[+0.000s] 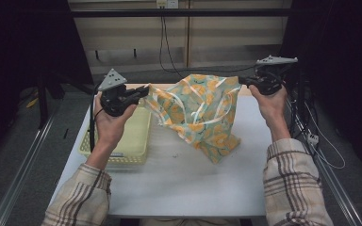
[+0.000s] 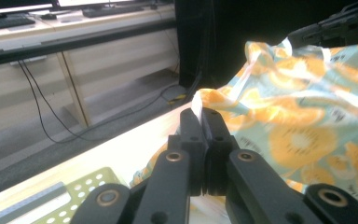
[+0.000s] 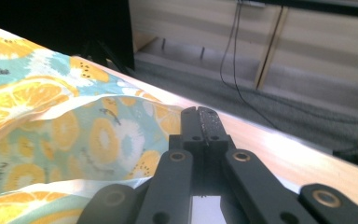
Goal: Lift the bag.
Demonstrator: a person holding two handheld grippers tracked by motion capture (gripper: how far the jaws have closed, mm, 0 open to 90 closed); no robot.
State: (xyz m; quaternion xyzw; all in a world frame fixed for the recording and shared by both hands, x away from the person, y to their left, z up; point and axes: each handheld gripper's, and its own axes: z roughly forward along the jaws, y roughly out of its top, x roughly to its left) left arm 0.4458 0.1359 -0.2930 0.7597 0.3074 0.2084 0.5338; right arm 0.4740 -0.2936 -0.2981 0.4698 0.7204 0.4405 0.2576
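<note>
A teal cloth (image 1: 199, 113) printed with orange fruit slices hangs stretched between my two grippers above the white table (image 1: 188, 179), its lower corner resting on the tabletop. My left gripper (image 1: 144, 91) is shut on the cloth's left edge; in the left gripper view the jaws (image 2: 203, 115) pinch a pale hem, with the cloth (image 2: 307, 135) spreading to the right. My right gripper (image 1: 242, 80) is shut on the cloth's upper right corner; in the right gripper view its closed jaws (image 3: 201, 115) meet the cloth (image 3: 51, 135) at the left.
A pale yellow-green perforated basket (image 1: 134, 136) sits on the table's left side, under my left hand. Dark stands flank the table, and cables (image 1: 162, 42) hang behind it. A power strip (image 1: 313, 138) and wires lie on the floor at the right.
</note>
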